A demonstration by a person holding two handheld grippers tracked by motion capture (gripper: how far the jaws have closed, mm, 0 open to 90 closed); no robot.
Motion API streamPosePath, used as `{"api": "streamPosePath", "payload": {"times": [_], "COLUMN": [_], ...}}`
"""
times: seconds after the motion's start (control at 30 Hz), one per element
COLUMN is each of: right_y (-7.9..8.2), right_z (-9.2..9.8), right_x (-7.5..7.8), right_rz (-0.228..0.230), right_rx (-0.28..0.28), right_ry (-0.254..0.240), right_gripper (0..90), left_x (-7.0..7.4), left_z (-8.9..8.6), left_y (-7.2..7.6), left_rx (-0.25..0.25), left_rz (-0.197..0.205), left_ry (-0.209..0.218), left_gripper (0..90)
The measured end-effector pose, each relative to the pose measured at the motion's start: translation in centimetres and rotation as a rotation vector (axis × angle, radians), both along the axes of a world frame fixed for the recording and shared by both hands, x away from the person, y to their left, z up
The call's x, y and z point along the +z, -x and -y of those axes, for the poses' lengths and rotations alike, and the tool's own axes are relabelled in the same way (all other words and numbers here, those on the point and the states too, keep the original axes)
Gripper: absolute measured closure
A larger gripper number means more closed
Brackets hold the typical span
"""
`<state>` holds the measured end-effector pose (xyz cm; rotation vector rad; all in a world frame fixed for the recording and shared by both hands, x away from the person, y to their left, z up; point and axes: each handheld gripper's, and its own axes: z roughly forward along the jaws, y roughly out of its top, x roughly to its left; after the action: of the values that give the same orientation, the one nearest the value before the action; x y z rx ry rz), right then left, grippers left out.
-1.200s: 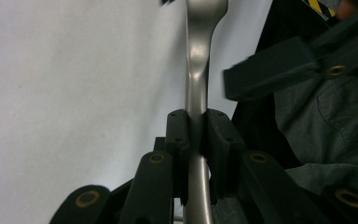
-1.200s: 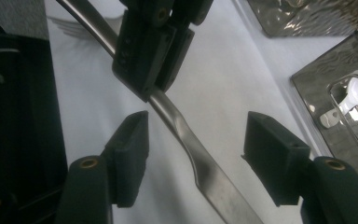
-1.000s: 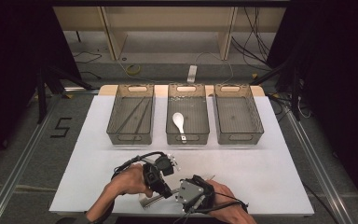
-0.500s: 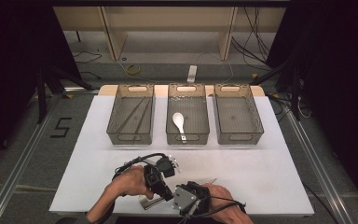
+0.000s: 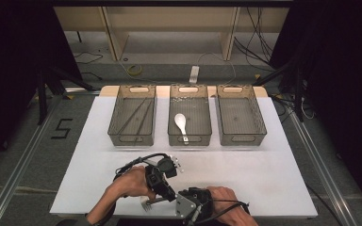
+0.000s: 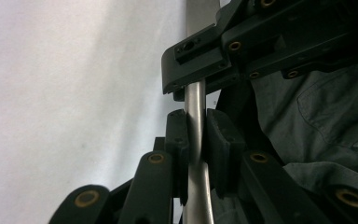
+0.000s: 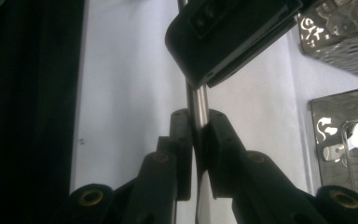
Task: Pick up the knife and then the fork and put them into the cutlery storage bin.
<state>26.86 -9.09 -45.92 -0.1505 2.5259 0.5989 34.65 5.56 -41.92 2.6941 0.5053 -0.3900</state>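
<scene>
A metal utensil [image 5: 148, 204], apparently a fork, is held just above the white table near its front edge. My left gripper [image 5: 166, 193] is shut on the steel handle [image 6: 196, 98], pads pressing both sides. My right gripper [image 5: 175, 201] has just been closing its jaws and now clamps the same handle [image 7: 197, 100] a little farther along. In the left gripper view my left gripper [image 6: 196, 135] grips the handle and the right gripper [image 6: 205, 60] sits just beyond. The right gripper view has my right gripper [image 7: 196, 133] on the handle, with the left gripper [image 7: 228, 37] close ahead.
Three mesh baskets stand in a row at the back: the left basket [image 5: 118, 117] holds thin dark sticks, the middle basket [image 5: 205, 117] a white spoon [image 5: 180, 123], and the right basket [image 5: 259, 117] has nothing in it. The white table sheet [image 5: 273, 174] lies between them and my hands.
The right gripper's jaws have closed onto the utensil's handle beside the left gripper. The left gripper keeps its grip, and both hands have barely shifted.
</scene>
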Motion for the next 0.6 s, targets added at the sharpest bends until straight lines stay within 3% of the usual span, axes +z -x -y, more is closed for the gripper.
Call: {"api": "streamPosePath", "payload": {"times": [0.27, 0.4, 0.6], "right_y": [-0.4, -0.7, -1.6], "right_z": [0.4, 0.8, 1.8], "right_x": [0.2, -0.2, 0.2], "right_rz": [-0.011, 0.001, -0.040], "right_rx": [-0.022, -0.066, -0.129], "right_ry": [-0.013, 0.032, -0.006], "right_gripper": [83.5, 83.7, 83.8], "left_x": [0.4, 1.6, 2.6], "left_z": [-0.5, -1.7, -3.2], "left_y": [-0.3, -0.9, -1.5], "left_rx": [0.038, 0.111, 0.177], "left_rz": [0.024, 0.075, 0.116], "left_ry": [0.043, 0.118, 0.165], "left_gripper": [75.8, 65.4, 58.6]}}
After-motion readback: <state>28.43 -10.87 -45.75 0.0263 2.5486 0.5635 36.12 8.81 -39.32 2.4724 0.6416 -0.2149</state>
